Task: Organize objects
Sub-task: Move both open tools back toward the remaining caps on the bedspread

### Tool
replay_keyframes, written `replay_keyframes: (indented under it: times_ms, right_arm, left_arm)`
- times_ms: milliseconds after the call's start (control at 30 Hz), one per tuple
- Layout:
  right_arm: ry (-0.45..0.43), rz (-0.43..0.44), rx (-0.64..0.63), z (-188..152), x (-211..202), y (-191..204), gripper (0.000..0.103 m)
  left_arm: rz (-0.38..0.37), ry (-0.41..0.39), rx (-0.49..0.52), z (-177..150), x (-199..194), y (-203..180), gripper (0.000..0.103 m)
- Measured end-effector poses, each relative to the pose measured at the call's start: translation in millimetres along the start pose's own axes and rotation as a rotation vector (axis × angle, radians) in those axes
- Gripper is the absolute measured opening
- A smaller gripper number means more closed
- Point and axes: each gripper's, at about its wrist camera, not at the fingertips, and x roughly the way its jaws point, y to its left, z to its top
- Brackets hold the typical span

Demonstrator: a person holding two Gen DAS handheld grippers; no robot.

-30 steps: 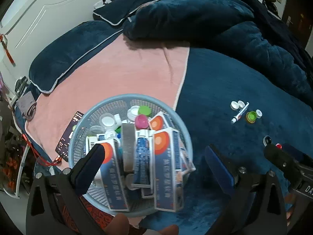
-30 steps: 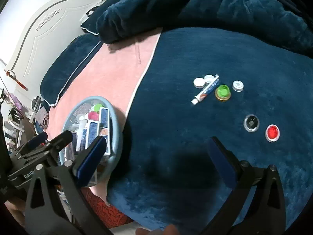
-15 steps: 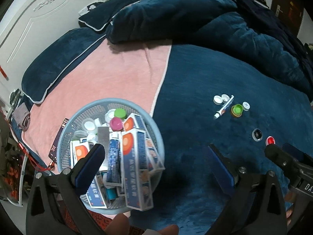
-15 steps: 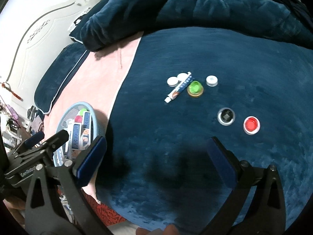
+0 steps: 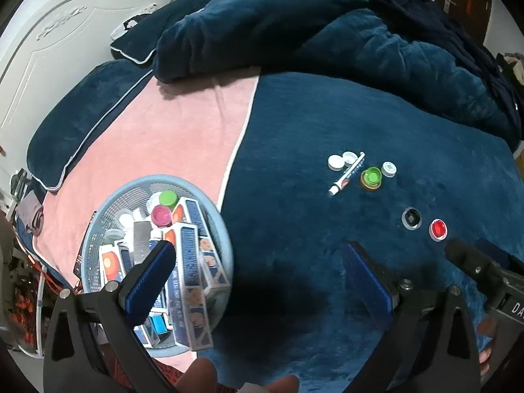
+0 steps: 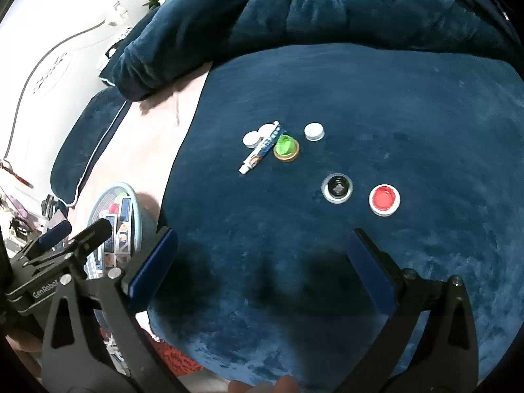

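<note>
A grey-blue mesh basket [image 5: 209,219] [image 6: 135,203] full of boxes, tubes and caps sits on the bed at the left. On the dark blue blanket lie a small tube [image 5: 347,177] [image 6: 261,152], a green cap on an orange lid [image 5: 371,178] [image 6: 286,147], white caps [image 5: 336,162] [image 6: 314,131], a black-centred lid [image 5: 411,218] [image 6: 337,188] and a red lid [image 5: 438,229] [image 6: 384,199]. My left gripper [image 5: 258,270] is open and empty, just right of the basket. My right gripper [image 6: 260,262] is open and empty, short of the lids.
A pink towel [image 5: 170,137] covers the bed's left part under the basket. A bunched dark blue duvet [image 5: 327,32] and pillows lie at the far side. The bed edge is near the bottom of both views, with a white headboard [image 5: 49,42] at the left.
Both grippers have moved right, away from the basket and toward the loose caps and tube. The basket has slid to the left of the left wrist view. Both stay open.
</note>
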Motion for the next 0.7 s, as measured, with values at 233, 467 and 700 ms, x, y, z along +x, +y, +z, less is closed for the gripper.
replay_keyframes:
  times_ms: [233,467,700]
  right_arm:
    - [-0.003,-0.010,0.034,1.4,-2.8,-16.5,0.103]
    - [0.004,-0.025,0.050,-0.1,-4.1,-29.0,0.103]
    - [0.019,-0.021,0.100,7.1,3.7,-41.2,0.103]
  left_arm:
    - [-0.010,-0.002,0.027,4.0,0.0,-17.5,0.102]
    - [-0.031,0.008,0.033,5.8,1.8,-25.5,0.102]
    - [-0.043,0.047,0.064,10.7,27.1,-33.6,0.102]
